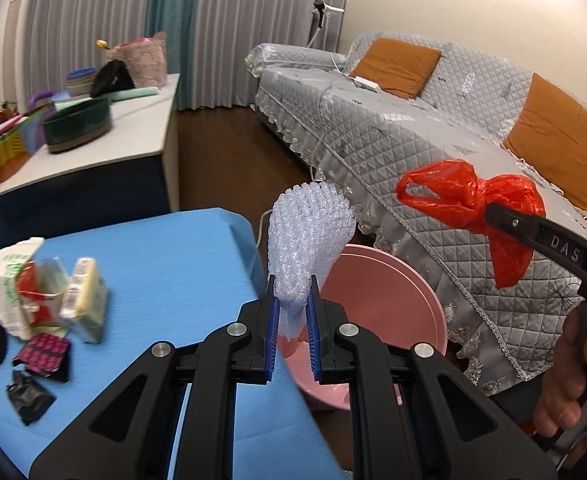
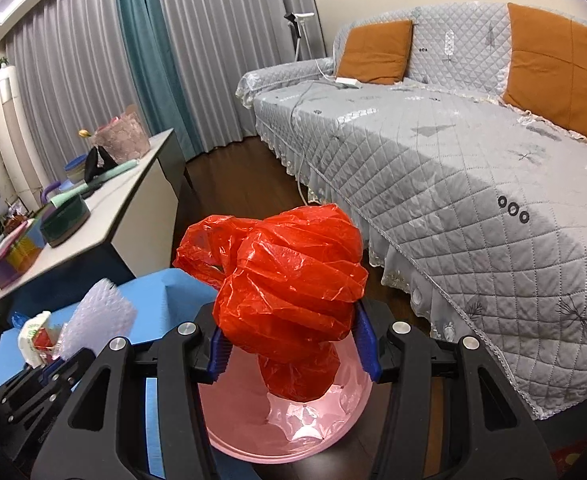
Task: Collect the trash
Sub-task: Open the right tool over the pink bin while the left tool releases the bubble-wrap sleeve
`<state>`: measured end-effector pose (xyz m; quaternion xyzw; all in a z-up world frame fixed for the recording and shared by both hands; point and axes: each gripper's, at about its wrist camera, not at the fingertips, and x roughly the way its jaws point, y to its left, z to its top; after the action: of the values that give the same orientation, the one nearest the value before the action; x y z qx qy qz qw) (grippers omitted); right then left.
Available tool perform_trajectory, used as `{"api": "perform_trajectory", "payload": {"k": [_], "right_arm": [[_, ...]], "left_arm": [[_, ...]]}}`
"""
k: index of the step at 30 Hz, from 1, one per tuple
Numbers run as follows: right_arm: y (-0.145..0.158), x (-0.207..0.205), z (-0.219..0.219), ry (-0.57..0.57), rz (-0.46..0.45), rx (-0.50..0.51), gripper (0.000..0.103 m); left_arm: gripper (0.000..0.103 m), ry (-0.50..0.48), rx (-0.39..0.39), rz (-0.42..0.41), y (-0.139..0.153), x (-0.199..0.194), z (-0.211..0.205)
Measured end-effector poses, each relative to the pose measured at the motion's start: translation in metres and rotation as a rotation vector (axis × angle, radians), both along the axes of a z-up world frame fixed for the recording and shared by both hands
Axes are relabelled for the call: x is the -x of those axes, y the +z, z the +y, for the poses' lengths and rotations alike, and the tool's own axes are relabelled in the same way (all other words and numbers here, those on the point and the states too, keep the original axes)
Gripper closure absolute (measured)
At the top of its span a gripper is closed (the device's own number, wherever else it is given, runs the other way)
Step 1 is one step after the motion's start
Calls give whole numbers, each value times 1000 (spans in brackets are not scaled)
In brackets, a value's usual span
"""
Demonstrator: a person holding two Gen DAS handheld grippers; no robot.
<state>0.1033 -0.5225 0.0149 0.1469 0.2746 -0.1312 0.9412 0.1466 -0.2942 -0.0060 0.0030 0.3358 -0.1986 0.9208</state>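
Black wrappers [image 1: 29,398] on blue table [image 1: 173,264], left wrist view only.

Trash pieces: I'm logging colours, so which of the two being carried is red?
The red plastic bag, held by the right gripper. The left gripper holds white bubble wrap.

text: "DAS" | on: black finger of the right gripper [image 1: 493,216], seen in the left wrist view, white capitals along its side | other print: green marks on a white crumpled bag [image 1: 3,276] near the left edge of the blue table [image 1: 165,264], too blurred to read | yellow-white carton [image 1: 83,292] label: unreadable
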Motion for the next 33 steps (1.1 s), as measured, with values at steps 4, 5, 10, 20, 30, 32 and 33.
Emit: {"api": "perform_trajectory", "payload": {"k": [4, 5, 10, 20, 30, 32, 33], "right_arm": [[-9, -7, -7, -6, 21, -9, 52], [-10, -8, -8, -9, 24, -12, 52], [-17, -11, -13, -21, 39, -21, 52], [-21, -14, -14, -21, 48, -25, 51], [-21, -17, -11, -33, 64, 0, 35], [-20, -16, -10, -35, 60, 3, 33], [-19, -16, -10, -35, 58, 5, 32]], "left_arm": [[90, -19, -8, 20, -11, -12, -16], [90, -24, -10, 25, -14, -15, -19], [90, -43, -23, 51, -25, -26, -34], [90, -64, -24, 83, -34, -36, -44], [50, -38, 9, 116, -36, -38, -34], [50, -34, 9, 111, -34, -35, -30], [50, -33, 10, 109, -33, -34, -28]]}}
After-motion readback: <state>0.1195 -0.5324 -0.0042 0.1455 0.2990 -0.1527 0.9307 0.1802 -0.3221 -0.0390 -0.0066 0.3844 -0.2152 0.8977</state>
